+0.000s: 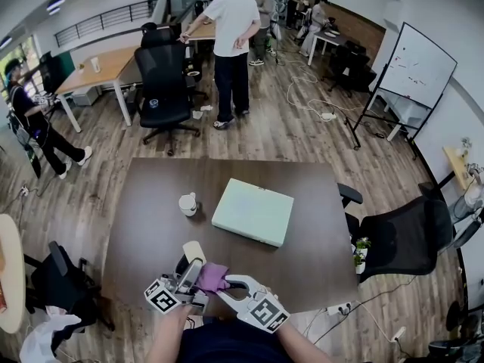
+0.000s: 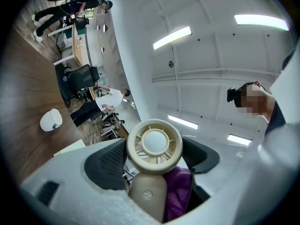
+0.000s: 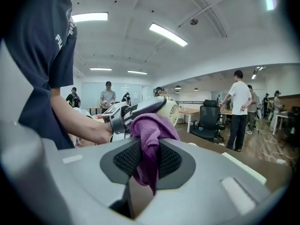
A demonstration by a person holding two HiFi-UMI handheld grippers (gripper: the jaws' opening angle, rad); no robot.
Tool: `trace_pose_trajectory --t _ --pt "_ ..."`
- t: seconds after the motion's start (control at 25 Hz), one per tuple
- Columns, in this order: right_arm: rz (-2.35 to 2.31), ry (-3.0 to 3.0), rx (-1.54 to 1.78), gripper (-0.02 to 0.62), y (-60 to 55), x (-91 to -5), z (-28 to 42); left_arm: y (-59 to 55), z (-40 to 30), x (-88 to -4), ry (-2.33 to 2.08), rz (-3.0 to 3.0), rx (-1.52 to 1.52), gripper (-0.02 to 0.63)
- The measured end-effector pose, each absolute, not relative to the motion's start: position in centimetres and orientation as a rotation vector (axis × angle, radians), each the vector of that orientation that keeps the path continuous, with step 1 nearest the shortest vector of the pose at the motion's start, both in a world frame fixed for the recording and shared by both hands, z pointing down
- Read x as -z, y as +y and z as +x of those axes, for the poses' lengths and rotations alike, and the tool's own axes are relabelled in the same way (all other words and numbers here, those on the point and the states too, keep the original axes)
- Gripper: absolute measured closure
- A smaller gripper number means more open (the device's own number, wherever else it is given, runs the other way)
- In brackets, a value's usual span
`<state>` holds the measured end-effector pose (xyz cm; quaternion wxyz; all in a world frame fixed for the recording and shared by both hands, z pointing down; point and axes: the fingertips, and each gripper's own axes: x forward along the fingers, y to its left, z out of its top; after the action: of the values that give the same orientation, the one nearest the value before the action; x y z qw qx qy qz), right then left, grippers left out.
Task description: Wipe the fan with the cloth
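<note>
The small cream plastic handheld fan (image 2: 154,146) is grasped by the left gripper (image 1: 190,272). The purple fabric cloth (image 3: 152,130), clenched between the fingers of the right gripper (image 1: 227,284), is held against its handle. Wiping seems under way, not finished.

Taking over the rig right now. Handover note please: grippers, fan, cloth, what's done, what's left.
Left gripper: shut on the fan, held above the table's near edge.
Right gripper: shut on the purple cloth, bunched beside the fan's stem.
Done: both picked up and brought together.
Left: the wiping; how much is already wiped cannot be told.
</note>
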<state>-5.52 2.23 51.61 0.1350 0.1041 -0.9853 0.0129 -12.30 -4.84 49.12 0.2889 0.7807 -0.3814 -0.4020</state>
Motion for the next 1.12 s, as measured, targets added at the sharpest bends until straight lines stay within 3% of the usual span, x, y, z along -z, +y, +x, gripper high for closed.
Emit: trace_pose_trajectory --t 1.12 --pt "0.684 -2.846 -0.155 0.511 -2.3 -50.6 -3.0 -2.0 -9.0 -47.3 -0.724 2.182 1.066 0.238"
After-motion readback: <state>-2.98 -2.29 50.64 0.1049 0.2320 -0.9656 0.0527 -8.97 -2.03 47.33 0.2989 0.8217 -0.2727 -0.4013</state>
